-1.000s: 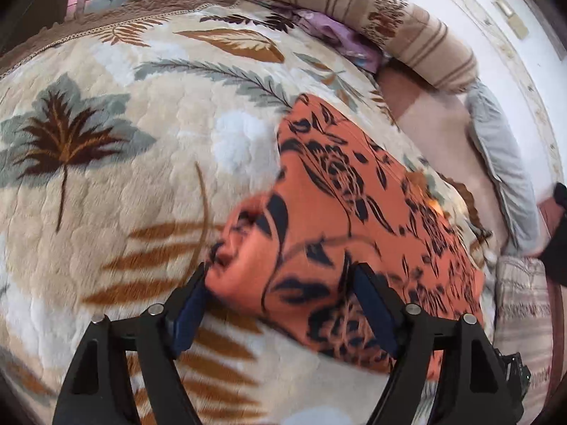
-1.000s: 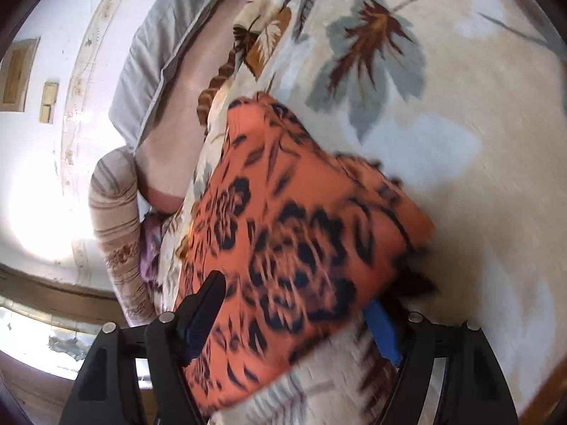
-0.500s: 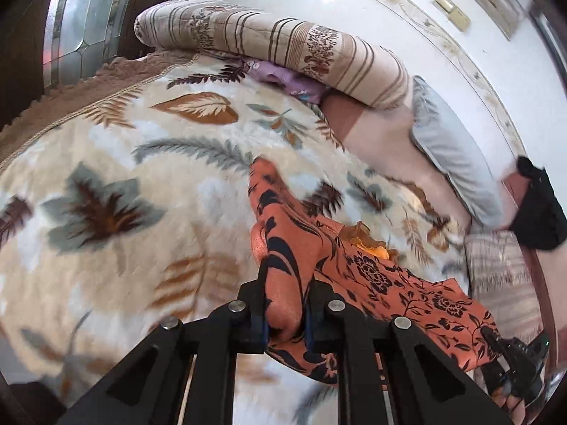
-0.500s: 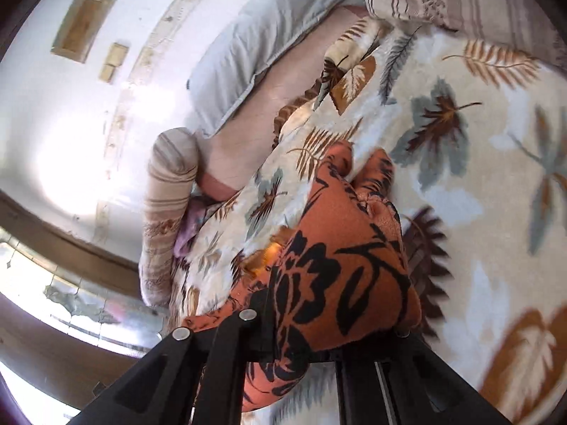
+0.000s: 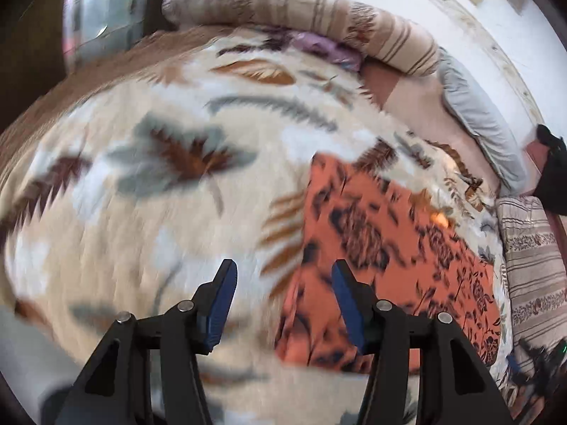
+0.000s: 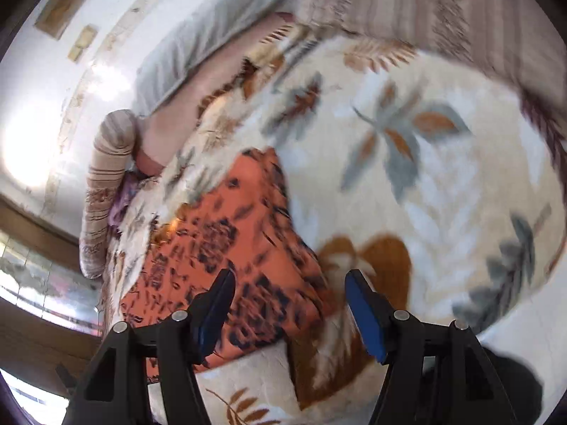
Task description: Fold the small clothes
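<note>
Left gripper (image 5: 281, 297): jaws apart, nothing between the blue pads; they have just been opening. The left finger (image 5: 221, 297) hangs over bare blanket, the right finger (image 5: 345, 301) over the near left edge of the garment, clear of the cloth.
Right gripper (image 6: 292, 304): jaws apart and empty; they too have just been opening. Its left finger (image 6: 216, 304) is over the garment's near right part, its right finger (image 6: 365, 315) over the blanket just beside the garment's right edge.
Orange garment (image 5: 382, 248): lies flat on the bed, folded to a rough rectangle, released by both grippers. In the left wrist view it sits right of centre, running away toward the far right; in the right wrist view (image 6: 226, 248) it sits left of centre.
Garment cloth: thin, smooth orange fabric with a dark floral print, straight fold edges, softly rounded corners.
Blanket (image 5: 159, 212): thick, plush, quilted-looking fleece, cream with brown, rust and grey leaf shapes; it covers the bed under the garment.
Bolster (image 5: 319, 32): long rolled cushion, beige with brown stripes, at the far end of the bed.
Grey pillow (image 5: 478, 120): soft, flat, lying along the white wall.
Sharpness: both views are motion-blurred, so fine print detail is smeared.
</note>
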A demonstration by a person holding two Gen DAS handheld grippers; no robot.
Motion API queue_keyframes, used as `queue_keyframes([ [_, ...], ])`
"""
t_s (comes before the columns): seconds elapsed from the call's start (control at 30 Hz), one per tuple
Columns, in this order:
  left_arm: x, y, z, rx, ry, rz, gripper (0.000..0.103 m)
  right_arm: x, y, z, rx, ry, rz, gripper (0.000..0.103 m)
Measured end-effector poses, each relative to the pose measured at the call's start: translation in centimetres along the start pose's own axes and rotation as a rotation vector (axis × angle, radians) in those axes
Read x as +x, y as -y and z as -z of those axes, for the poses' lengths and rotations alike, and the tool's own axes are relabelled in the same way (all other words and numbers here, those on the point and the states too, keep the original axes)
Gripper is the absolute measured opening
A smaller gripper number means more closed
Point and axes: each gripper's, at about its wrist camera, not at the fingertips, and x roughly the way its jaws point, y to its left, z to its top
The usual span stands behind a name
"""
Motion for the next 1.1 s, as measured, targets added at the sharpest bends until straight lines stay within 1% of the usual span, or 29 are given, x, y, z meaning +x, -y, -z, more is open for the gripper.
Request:
queue_keyframes([
  [0.03, 0.7, 0.3, -1.0, 0.016, -0.012, 0.03, 0.056, 0.5, -1.0, -1.0, -0.046, -0.006, -0.019, 0.068],
  [0.1, 2.7, 1.0, -2.8, 0.046, -0.027, 0.04, 0.056, 2.6, -3.3, -3.6, -0.167, -0.038, -0.055, 0.068],
  [0.17, 4.9, 1.8, -4.5, 0.078, -0.051, 0.061, 0.056, 4.9, -5.0, -5.5, -0.248, -0.05, -0.046, 0.068],
  [0.23, 7.1, 2.4, -5.5, 0.08, -0.09, 0.057, 0.056, 7.4, -6.7, -7.0, -0.328, -0.053, 0.029, 0.068],
  [0.27, 7.9, 2.6, -5.9, 0.079, -0.105, 0.07, 0.056, 8.6, -7.3, -7.4, -0.374, -0.056, 0.067, 0.068],
  [0.3, 8.7, 2.7, -6.2, 0.072, -0.112, 0.066, 0.056, 10.5, -7.8, -7.9, -0.42, -0.062, 0.11, 0.067],
  [0.33, 9.3, 2.8, -6.5, 0.072, -0.115, 0.057, 0.056, 11.8, -7.5, -8.3, -0.435, -0.073, 0.139, 0.067],
  [0.37, 9.7, 2.9, -6.6, 0.074, -0.118, 0.056, 0.056, 13.3, -7.4, -8.7, -0.439, -0.088, 0.164, 0.067],
  [0.43, 10.3, 3.1, -6.7, 0.077, -0.126, 0.051, 0.056, 14.3, -7.2, -9.2, -0.448, -0.1, 0.187, 0.067],
  [0.47, 10.6, 3.3, -6.8, 0.091, -0.126, 0.051, 0.056, 14.4, -6.9, -9.3, -0.455, -0.098, 0.182, 0.066],
  [0.5, 10.8, 3.5, -6.8, 0.104, -0.128, 0.046, 0.056, 14.6, -6.9, -9.1, -0.459, -0.097, 0.172, 0.059],
  [0.53, 11.1, 3.7, -6.9, 0.116, -0.13, 0.036, 0.055, 15.1, -7.1, -9.0, -0.469, -0.114, 0.172, 0.034],
  [0.6, 11.5, 3.7, -7.0, 0.128, -0.134, 0.041, 0.039, 15.7, -7.3, -8.8, -0.487, -0.151, 0.202, 0.015],
  [0.63, 11.7, 3.7, -7.1, 0.131, -0.138, 0.032, 0.024, 15.7, -7.4, -8.8, -0.498, -0.151, 0.213, 0.007],
  [0.67, 11.6, 3.8, -7.2, 0.136, -0.138, 0.015, 0.017, 15.6, -7.5, -8.8, -0.5, -0.149, 0.216, 0.007],
  [0.73, 11.1, 4.2, -7.4, 0.165, -0.116, 0.011, 0.006, 14.6, -7.9, -9.0, -0.501, -0.121, 0.214, 0.006],
  [0.8, 9.7, 5.1, -7.8, 0.208, -0.066, 0.018, 0.006, 13.1, -8.6, -9.1, -0.51, -0.081, 0.2, 0.006],
  [0.87, 8.2, 6.1, -8.4, 0.254, -0.016, 0.05, 0.006, 11.2, -9.2, -9.2, -0.526, -0.028, 0.192, 0.005],
  [0.93, 7.7, 6.9, -9.0, 0.282, 0.018, 0.064, 0.006, 9.7, -9.4, -9.5, -0.52, 0.024, 0.19, 0.005],
  [1.0, 8.6, 7.0, -9.6, 0.275, 0.018, 0.058, 0.006, 9.0, -9.2, -10.0, -0.5, 0.067, 0.202, 0.005],
  [1.03, 9.7, 6.8, -9.8, 0.27, 0.008, 0.038, 0.006, 9.4, -8.7, -10.3, -0.479, 0.065, 0.21, 0.005],
  [1.07, 11.0, 6.7, -9.8, 0.276, -0.008, 0.008, 0.009, 10.2, -8.1, -10.5, -0.453, 0.059, 0.213, 0.005],
  [1.1, 12.7, 6.5, -9.6, 0.285, -0.043, -0.031, 0.01, 11.0, -7.7, -10.5, -0.447, 0.053, 0.217, 0.006],
])
